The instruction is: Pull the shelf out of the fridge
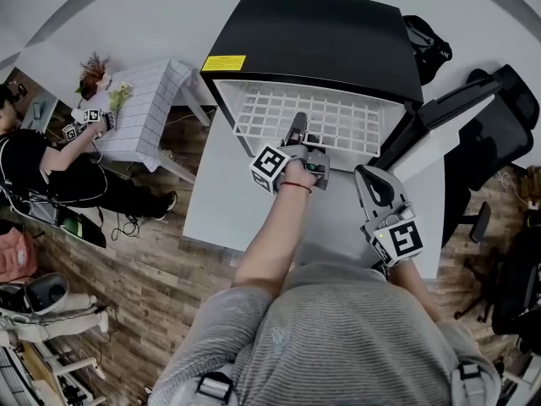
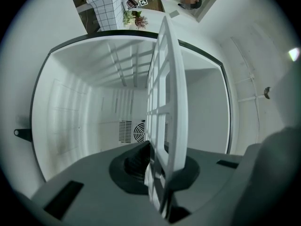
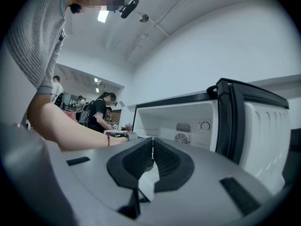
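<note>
1. The shelf (image 1: 338, 117) lies flat, partly out of the fridge (image 1: 313, 36). The left gripper (image 1: 297, 127) pinches its front edge near the middle. The right gripper (image 1: 365, 174), at 4 o'clock from it, has its jaws pressed together on nothing.
2. The thin edge may slip from that single pinch. An uneven pull may skew and jam the shelf, and once clear its back could drop.
3. Its long axis runs 9 to 3 o'clock, and its front edge faces 6 o'clock.

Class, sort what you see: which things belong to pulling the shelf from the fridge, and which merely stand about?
Job: shelf, fridge, left gripper shut on the shelf's front edge.
Standing about: right gripper, shut and empty; checked table; flowers; office chair.
</note>
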A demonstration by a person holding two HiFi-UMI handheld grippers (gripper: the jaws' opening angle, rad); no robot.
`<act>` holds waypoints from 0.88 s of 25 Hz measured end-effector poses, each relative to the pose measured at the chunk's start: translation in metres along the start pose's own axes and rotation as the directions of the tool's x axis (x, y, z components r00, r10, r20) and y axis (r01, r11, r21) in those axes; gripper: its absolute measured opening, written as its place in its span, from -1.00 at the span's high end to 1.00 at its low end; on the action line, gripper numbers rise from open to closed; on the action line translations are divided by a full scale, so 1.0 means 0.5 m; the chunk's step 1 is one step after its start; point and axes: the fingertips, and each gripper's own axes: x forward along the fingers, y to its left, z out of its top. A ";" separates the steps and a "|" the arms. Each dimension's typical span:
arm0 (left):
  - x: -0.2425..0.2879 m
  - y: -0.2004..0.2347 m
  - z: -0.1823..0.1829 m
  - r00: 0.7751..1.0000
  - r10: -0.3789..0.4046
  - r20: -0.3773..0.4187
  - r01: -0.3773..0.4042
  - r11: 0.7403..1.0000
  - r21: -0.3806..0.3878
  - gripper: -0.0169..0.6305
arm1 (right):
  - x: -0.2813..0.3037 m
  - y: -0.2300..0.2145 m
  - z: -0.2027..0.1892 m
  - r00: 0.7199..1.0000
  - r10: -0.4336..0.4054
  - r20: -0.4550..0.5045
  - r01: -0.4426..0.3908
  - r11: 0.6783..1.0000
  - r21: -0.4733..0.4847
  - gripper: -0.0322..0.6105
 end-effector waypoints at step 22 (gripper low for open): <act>-0.032 -0.006 -0.004 1.000 -0.002 -0.019 0.002 1.000 0.002 0.83 | -0.024 -0.180 -0.016 0.960 -0.277 -0.033 0.274 0.959 -0.074 0.86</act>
